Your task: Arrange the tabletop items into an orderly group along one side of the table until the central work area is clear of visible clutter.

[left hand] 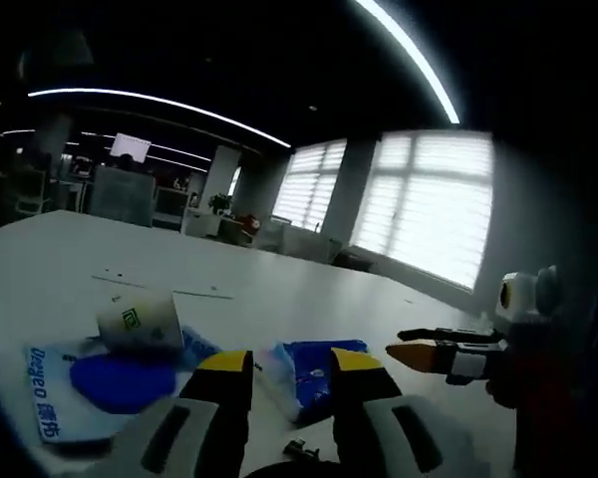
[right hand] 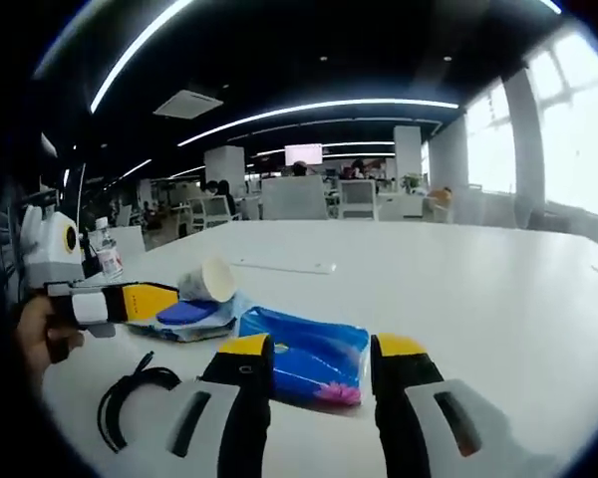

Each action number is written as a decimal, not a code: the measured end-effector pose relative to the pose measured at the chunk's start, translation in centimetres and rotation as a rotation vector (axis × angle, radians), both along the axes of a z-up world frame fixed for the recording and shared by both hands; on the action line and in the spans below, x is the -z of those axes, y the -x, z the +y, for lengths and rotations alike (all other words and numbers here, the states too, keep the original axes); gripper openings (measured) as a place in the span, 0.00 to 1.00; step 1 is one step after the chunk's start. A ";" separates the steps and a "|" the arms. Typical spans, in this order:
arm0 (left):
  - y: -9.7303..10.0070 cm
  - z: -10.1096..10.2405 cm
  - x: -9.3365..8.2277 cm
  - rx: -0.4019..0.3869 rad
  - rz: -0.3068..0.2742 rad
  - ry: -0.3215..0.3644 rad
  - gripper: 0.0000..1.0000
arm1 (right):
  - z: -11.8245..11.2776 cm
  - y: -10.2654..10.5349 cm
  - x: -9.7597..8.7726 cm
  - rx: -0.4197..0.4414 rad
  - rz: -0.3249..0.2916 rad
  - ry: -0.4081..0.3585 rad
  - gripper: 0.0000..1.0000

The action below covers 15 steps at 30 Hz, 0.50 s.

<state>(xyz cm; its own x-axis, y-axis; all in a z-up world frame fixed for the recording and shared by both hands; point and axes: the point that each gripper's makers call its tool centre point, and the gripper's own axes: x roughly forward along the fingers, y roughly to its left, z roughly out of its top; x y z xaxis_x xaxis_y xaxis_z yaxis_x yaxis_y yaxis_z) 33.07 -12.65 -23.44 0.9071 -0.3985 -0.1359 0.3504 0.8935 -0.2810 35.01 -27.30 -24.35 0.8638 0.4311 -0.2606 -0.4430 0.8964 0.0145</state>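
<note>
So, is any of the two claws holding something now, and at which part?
Nothing is held. The right claw stands open over the blue tissue pack, not closed on it. The left claw is open too.

The worktop (right hand: 498, 299) is plain white. Each gripper has white fingers (right hand: 241, 398) with yellow tips and a black band under the yellow. Between the right gripper's (right hand: 324, 349) fingers lies a blue pack (right hand: 304, 354) with a pink flower on it. To the left of those fingers a black cable (right hand: 130, 393) curls on the white. Past it sits a white cup (right hand: 207, 280) on a white bag (right hand: 184, 317) with a big blue spot.

In the left gripper view, the left gripper's (left hand: 291, 360) yellow tips sit on each side of the blue pack (left hand: 309, 370). Left of them, the cup (left hand: 140, 324) shows a small green mark, and the bag (left hand: 75, 393) has blue letters on white.
</note>
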 end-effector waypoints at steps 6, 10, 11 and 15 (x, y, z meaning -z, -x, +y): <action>0.8 0.2 -0.6 0.001 -0.010 -0.025 0.37 | 1.0 0.5 -1.1 -0.025 -0.048 0.050 0.42; 1.4 0.3 -1.1 0.003 -0.022 -0.031 0.39 | 1.8 0.8 -1.4 -0.052 -0.048 0.051 0.44; 1.5 0.4 -1.1 0.001 -0.024 -0.035 0.39 | 2.0 0.9 -1.4 -0.058 -0.051 0.055 0.44; 2.1 1.3 -1.2 -0.015 -0.036 -0.047 0.44 | 3.0 1.3 -1.3 -0.087 -0.047 0.065 0.44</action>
<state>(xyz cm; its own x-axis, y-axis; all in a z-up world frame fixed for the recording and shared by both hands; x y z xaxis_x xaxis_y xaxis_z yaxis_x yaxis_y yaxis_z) 30.94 -11.33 -22.20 0.9176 -0.3785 -0.1217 0.3458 0.9108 -0.2257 33.74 -24.33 -23.01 0.8360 0.4880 -0.2509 -0.5176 0.8532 -0.0651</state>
